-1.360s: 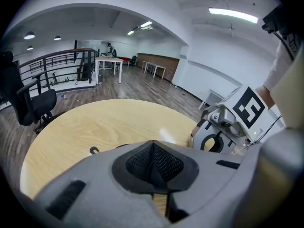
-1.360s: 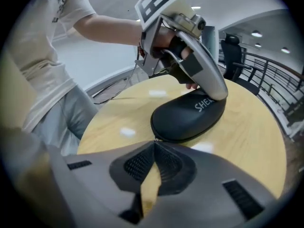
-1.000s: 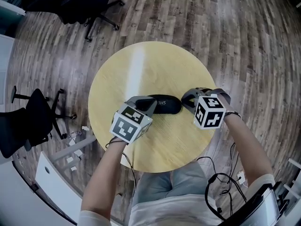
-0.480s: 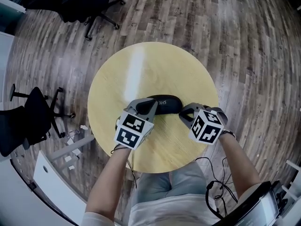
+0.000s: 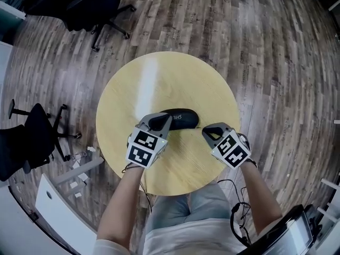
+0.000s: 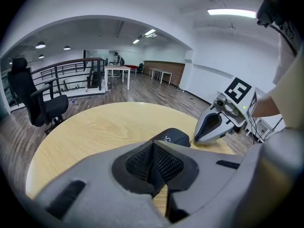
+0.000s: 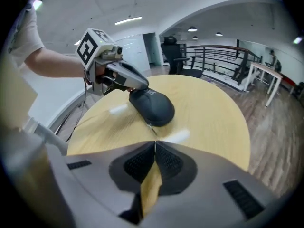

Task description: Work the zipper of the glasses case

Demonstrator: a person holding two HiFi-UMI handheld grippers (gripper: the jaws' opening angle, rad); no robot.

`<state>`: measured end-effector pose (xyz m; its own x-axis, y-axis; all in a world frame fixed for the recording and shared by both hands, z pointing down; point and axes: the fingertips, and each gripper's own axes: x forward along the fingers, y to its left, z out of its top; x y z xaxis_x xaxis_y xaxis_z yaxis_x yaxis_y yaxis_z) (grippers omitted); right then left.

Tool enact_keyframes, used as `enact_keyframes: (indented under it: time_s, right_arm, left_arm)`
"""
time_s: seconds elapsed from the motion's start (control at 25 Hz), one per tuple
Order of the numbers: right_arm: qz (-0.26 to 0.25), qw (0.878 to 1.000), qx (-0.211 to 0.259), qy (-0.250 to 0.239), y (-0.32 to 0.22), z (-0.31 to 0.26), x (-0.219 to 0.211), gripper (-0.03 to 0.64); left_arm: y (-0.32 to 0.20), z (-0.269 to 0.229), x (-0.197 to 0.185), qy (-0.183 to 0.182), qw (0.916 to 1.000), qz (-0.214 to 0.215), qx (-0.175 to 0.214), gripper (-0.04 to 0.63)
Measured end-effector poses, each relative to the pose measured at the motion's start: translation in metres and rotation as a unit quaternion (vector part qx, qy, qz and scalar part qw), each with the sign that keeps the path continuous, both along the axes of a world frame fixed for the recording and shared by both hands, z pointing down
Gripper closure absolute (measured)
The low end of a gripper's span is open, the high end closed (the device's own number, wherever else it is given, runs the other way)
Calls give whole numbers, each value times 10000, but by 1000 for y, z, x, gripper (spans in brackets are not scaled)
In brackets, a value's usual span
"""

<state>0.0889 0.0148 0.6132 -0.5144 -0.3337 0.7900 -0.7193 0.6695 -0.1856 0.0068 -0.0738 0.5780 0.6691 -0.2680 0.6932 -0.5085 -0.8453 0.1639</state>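
A black zippered glasses case (image 5: 180,118) lies near the middle of the round yellow table (image 5: 159,78). My left gripper (image 5: 167,119) is shut, and its tips rest on top of the case's left end (image 7: 142,93). In the left gripper view the case (image 6: 173,137) shows just past the closed tips (image 6: 152,145). My right gripper (image 5: 205,132) is shut on nothing. It hovers a short way off the case's right end. In the right gripper view a small zipper pull (image 7: 151,126) sticks out of the case (image 7: 154,107) toward my closed jaws (image 7: 155,143).
Black office chairs stand on the wood floor at the far left (image 5: 32,137) and the top left (image 5: 90,4). Cables (image 5: 241,217) hang by the person's right side. The table's near edge (image 5: 175,190) is close to the person's lap.
My right gripper has drawn back from the case's right end toward the person, leaving a gap. The left gripper stays at the case's left end.
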Motion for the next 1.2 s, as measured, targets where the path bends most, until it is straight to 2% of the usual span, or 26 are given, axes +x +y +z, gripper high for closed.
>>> enact_keyframes:
  time_s: [0.08,0.16,0.2,0.24,0.32,0.4,0.52,0.64,0.68,0.8,0.88,1.04,1.2]
  right_arm:
    - [527,9984,141,-174,6,-11,23,615]
    - [1192,9876,417,-929,10,-49,31,615]
    - [1502,9772,559,-1395,12,-75,29,615]
    - [1749,9655,712,-1791,15,-104,26,615]
    - [2029,9472,1053,-2249,25,-161,17,615]
    - [1982,9391,1404,-2431,37,-215,1,615]
    - [1651,9307,1852,-2688,53,-278,-42,615]
    - [1647,9278,2197,-2527,61,-310,-70,615]
    - [1699,9275,2272,-2436,61,-315,-74,615]
    - [1869,9335,2119,-2208,54,-310,-88,615]
    - [1854,9405,1985,-2043,54,-302,-99,615]
    - [1555,9435,2225,-1898,64,-304,-116,615]
    - [1397,9455,2252,-1893,70,-304,-125,615]
  left_arm:
    - [-5,0,2,37,9999,-53,98,591]
    - [-12,-19,-6,359,9981,-423,261,591]
    - [-12,-39,-14,685,9944,-737,319,591]
    - [-6,-64,-24,1082,9876,-1084,336,591]
    - [22,-119,-47,1841,9678,-1694,293,591]
    - [62,-166,-69,2235,9516,-2079,358,591]
    - [117,-216,-100,2143,9432,-2397,836,591]
    - [150,-254,-110,2202,9324,-2567,1272,591]
    - [154,-262,-107,2215,9311,-2557,1367,591]
    - [151,-269,-98,2015,9365,-2418,1547,591]
    - [150,-265,-98,1913,9386,-2448,1502,591]
    - [164,-256,-100,1891,9393,-2501,1396,591]
    - [169,-254,-103,1861,9407,-2471,1392,591]
